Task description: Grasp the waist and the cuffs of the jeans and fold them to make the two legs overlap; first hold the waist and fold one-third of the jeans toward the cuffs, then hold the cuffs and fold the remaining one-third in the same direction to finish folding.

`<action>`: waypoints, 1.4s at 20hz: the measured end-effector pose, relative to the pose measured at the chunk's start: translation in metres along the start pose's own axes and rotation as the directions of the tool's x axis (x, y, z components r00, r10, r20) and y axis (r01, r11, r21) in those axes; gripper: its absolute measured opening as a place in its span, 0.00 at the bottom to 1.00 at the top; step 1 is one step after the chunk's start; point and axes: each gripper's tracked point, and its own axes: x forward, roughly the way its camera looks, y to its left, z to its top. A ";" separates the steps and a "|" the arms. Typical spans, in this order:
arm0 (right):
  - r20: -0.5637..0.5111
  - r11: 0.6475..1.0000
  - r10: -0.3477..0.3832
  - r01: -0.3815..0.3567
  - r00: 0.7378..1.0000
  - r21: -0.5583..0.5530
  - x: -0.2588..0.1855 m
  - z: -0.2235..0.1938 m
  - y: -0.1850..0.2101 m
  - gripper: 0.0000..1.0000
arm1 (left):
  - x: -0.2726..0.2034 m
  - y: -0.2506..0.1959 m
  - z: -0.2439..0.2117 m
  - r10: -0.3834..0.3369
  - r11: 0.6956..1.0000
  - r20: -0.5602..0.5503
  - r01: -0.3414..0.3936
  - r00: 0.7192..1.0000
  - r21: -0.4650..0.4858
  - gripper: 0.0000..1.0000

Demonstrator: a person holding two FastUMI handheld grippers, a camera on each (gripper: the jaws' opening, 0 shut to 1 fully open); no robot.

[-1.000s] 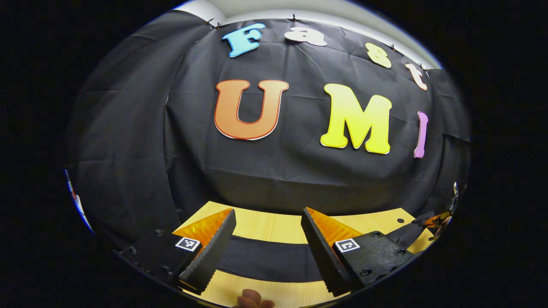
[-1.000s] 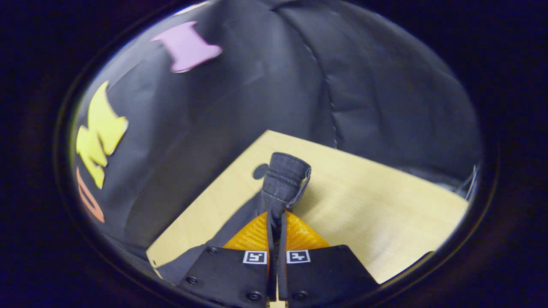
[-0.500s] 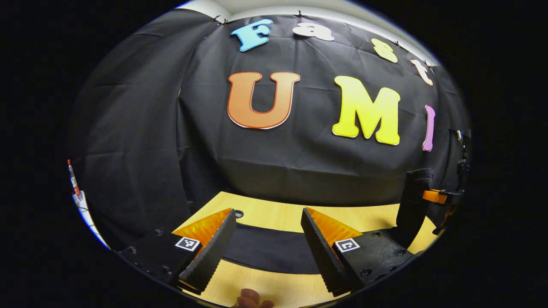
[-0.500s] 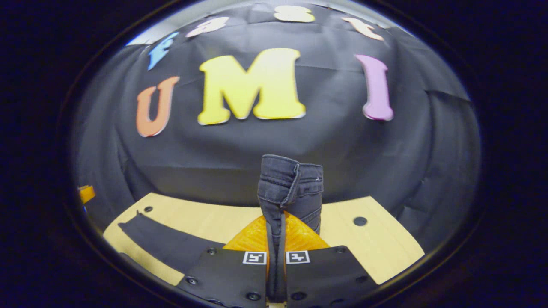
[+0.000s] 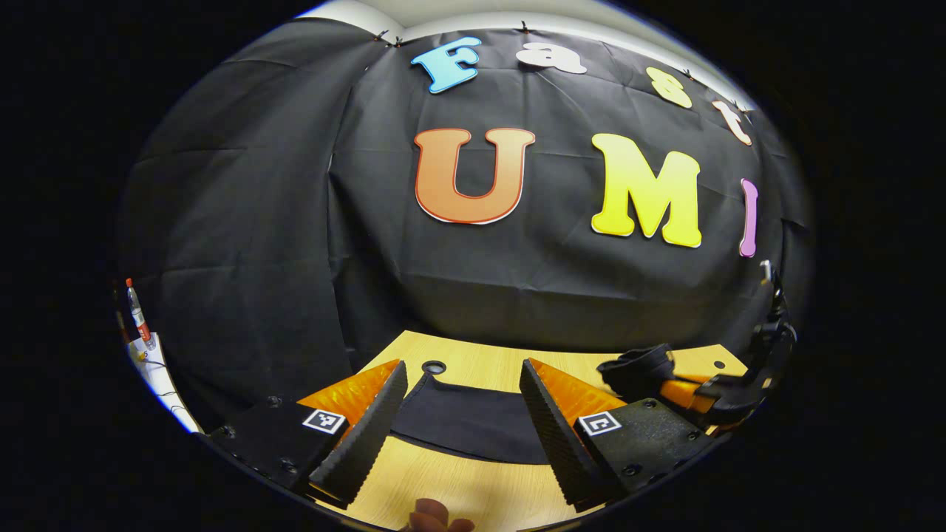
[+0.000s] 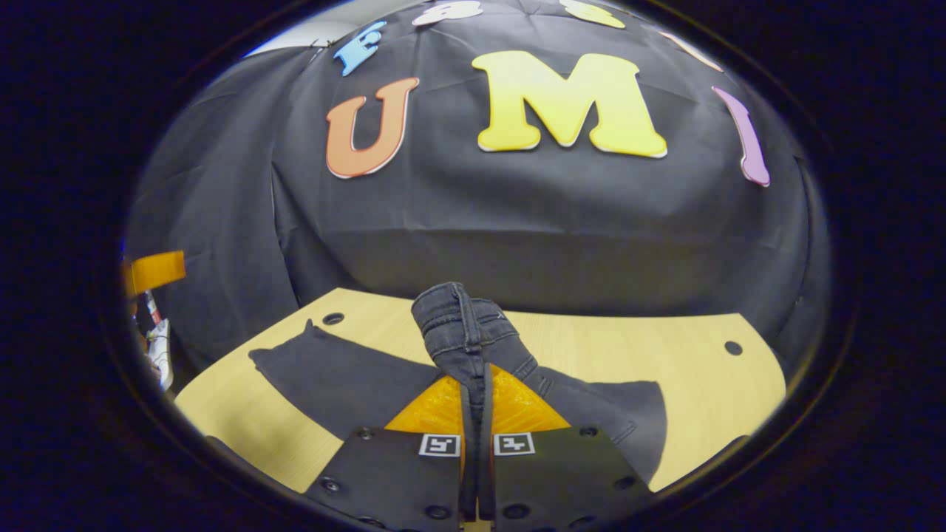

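— Your right gripper (image 6: 477, 414): what's in it?
— You have it clamped on the jeans' waist (image 6: 454, 325), lifted above the table (image 6: 665, 355).
— And your left gripper (image 5: 462, 414)?
— Spread wide, nothing held, over the jeans (image 5: 465, 417) lying flat beyond it.

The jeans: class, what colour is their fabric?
Dark grey to black denim; the jeans show best in the right gripper view, with the waistband pinched in the right gripper.
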 end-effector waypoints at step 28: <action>0.389 0.980 -0.194 0.197 0.900 0.034 -0.107 0.203 -0.153 1.00 | 0.127 0.074 -0.182 -0.050 0.320 -0.312 -0.280 0.949 -0.905 0.96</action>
